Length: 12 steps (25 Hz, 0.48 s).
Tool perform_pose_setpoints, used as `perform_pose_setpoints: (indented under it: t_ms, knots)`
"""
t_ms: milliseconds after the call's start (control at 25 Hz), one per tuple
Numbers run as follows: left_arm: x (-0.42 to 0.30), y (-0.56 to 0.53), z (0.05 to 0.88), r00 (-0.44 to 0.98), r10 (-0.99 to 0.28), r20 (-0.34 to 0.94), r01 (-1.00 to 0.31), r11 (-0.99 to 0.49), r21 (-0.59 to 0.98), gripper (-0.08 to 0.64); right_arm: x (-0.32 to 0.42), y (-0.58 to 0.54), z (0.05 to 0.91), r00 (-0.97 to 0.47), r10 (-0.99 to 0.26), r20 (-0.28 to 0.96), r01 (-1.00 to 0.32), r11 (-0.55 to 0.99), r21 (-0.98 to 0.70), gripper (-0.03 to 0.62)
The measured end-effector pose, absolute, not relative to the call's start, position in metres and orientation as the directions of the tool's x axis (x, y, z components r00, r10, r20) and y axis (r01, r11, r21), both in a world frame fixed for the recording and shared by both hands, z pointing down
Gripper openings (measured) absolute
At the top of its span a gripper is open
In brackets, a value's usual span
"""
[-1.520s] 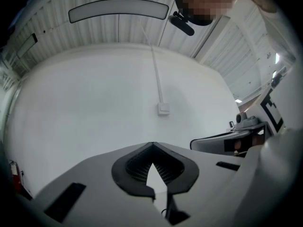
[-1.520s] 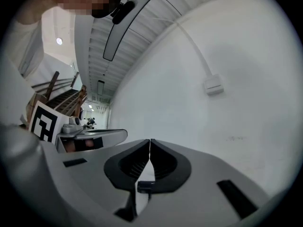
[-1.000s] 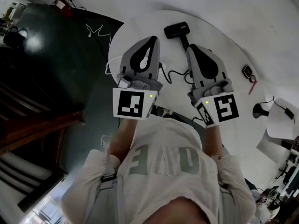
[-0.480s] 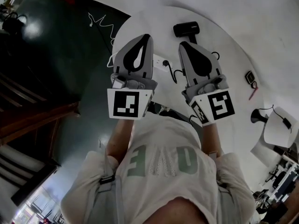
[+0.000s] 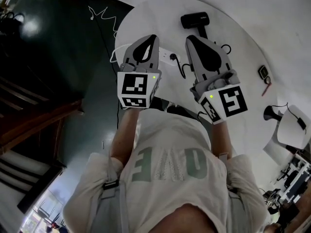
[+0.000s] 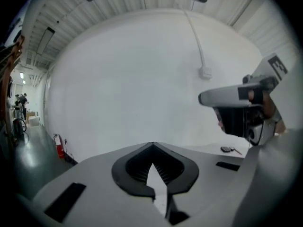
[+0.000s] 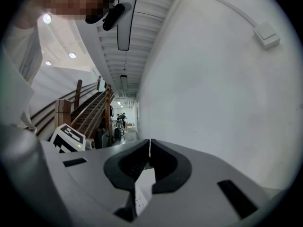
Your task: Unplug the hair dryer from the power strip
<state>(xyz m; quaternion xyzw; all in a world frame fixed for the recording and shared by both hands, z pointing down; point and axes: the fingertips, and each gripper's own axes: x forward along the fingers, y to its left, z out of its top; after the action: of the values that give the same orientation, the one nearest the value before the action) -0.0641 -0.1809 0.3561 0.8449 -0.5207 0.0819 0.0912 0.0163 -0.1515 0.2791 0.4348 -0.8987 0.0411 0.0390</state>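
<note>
Risk is dragging the strip (image 5: 164,54) across the bench (image 5: 233,47): the plug (image 5: 172,57) sits in it, dryer (image 5: 194,20) lying beyond, between left gripper (image 5: 149,38) and right gripper (image 5: 189,39), both closed and empty, so a pull with nothing pinning the strip may shift it.

Soft, even light falls on the white tabletop (image 5: 243,47), which reads bright with only faint shadows. The dark floor (image 5: 63,81) at the left stays dim apart from one glare spot (image 5: 27,28). Straight lines bow toward the edges in every view. Black corners ring both gripper views, where the left tool (image 6: 152,144) and right tool (image 7: 149,141) look soft close to the lens. Small ceiling lights (image 7: 72,55) bloom white.
</note>
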Motion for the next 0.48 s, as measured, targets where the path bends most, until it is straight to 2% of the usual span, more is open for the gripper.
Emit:
perform_pose_setpoints:
  t_ms: [160, 320, 480]
  knots:
    - [-0.061, -0.176, 0.425, 0.458, -0.781, 0.424, -0.885, -0.446, 0.134, 0.012, 0.016, -0.151, 0.294, -0.615, -0.775, 0.144, -0.787, 0.616, -0.044, 0.021]
    - [-0.055, -0.172, 0.49, 0.462, -0.637, 0.617, -0.867, -0.472, 0.162, 0.012, 0.017, -0.15, 0.308, -0.608, -0.772, 0.183, -0.79, 0.611, -0.049, 0.021]
    - [-0.054, -0.17, 0.523, 0.438, -0.519, 0.734, -0.853, -0.497, 0.157, 0.012, 0.018, -0.148, 0.321, -0.601, -0.768, 0.222, -0.793, 0.608, -0.047, 0.021]
